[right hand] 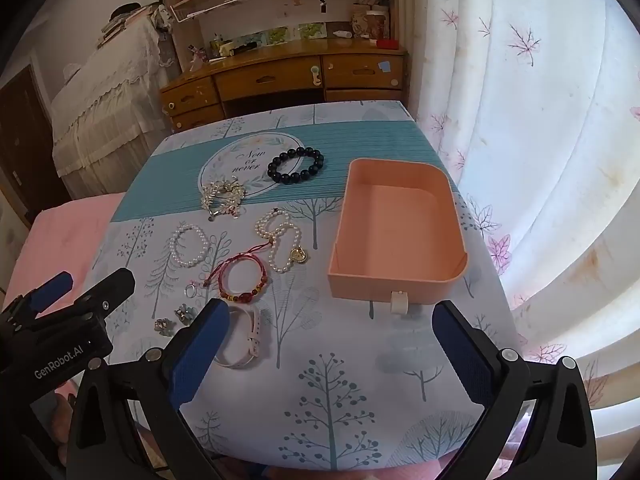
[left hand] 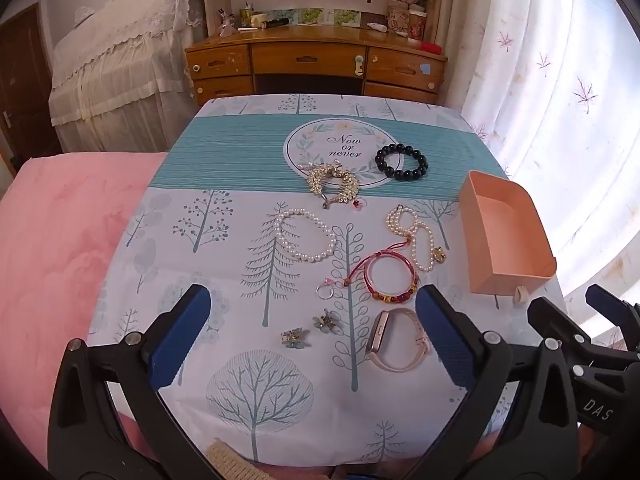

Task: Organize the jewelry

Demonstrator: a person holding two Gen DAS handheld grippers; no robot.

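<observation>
On the table (right hand: 360,380) I saw the drawer tray (right hand: 396,232) at right, jewelry spread to its left: bead bracelet (right hand: 295,166) farthest, pearl bracelets (right hand: 189,246) in the middle, watch (right hand: 244,340) and earrings (left hand: 326,322) nearest me.

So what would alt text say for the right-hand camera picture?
An empty pink tray sits on a tree-print tablecloth beside scattered bracelets, including a black bead bracelet. The right claw hovers open in front.

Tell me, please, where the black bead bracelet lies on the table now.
The black bead bracelet lies at the far end on the teal stripe, overlapping the right edge of the round "Now or never" print, beyond the pearls.
</observation>
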